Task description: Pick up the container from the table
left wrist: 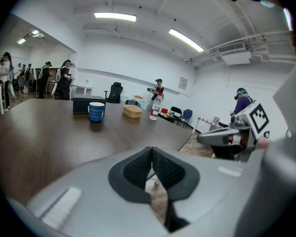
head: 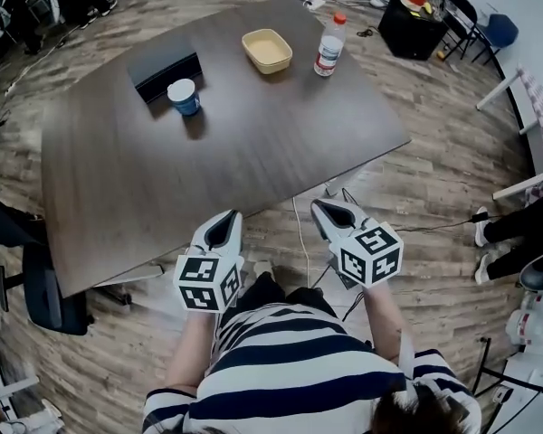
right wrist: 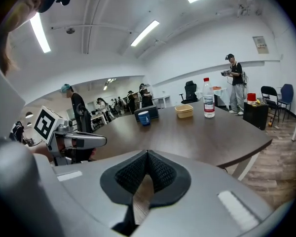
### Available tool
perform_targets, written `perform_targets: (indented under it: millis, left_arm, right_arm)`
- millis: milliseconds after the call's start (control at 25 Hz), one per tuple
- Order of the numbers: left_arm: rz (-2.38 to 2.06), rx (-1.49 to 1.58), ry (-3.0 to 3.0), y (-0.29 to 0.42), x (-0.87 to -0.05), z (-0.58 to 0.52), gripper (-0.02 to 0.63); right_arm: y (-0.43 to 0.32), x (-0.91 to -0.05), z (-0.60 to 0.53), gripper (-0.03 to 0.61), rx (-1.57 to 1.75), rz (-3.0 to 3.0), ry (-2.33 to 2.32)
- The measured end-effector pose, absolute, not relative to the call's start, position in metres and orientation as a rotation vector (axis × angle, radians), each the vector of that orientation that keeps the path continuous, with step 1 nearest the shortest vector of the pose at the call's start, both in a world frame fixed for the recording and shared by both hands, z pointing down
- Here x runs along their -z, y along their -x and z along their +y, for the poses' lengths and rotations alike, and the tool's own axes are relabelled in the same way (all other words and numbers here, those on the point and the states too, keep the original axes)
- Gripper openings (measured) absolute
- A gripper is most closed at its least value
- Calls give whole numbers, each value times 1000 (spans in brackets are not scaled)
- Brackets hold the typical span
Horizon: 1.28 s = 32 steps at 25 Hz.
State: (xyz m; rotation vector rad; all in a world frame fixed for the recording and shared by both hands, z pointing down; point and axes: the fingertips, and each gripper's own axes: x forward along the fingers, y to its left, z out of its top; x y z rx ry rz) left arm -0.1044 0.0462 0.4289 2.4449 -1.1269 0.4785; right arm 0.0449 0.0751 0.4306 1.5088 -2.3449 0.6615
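Note:
The container (head: 267, 51) is a shallow tan tub standing empty at the far side of the dark wooden table (head: 127, 179). It also shows small in the left gripper view (left wrist: 132, 111) and the right gripper view (right wrist: 184, 111). Both grippers hover by the table's near edge, far from the tub. My left gripper (head: 226, 217) is shut and empty, its tip at the table's edge. My right gripper (head: 330, 208) is also shut and empty, just off the edge over the floor. Each gripper view shows its own pads touching at the tips with nothing between them.
A blue cup (head: 184, 97) and a black box (head: 166, 66) stand left of the tub, and a water bottle (head: 329, 45) with a red cap to its right. A black chair (head: 45, 287) sits at the table's left. Cables run across the floor (head: 299, 229) under the near edge. People stand far off.

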Motion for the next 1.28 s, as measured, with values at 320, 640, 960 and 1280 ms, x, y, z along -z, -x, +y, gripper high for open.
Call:
perform_targets:
  millis: [320, 640, 960, 1280]
  left_arm:
    - [-1132, -491, -2430, 109, -431, -5, 0]
    - [-1164, -492, -2453, 109, -424, -36, 0]
    - [-1273, -479, -2418, 111, -415, -66, 0]
    - [-1357, -478, -2346, 86, -412, -119, 0]
  right_arm:
    - [-36, -427, 17, 8, -573, -2340, -1420]
    - [-35, -422, -26, 38, -515, -2373, -1363]
    - [-44, -410, -80, 92, -405, -2422, -1226]
    - [-74, -401, -154, 120, -285, -2420, -1072]
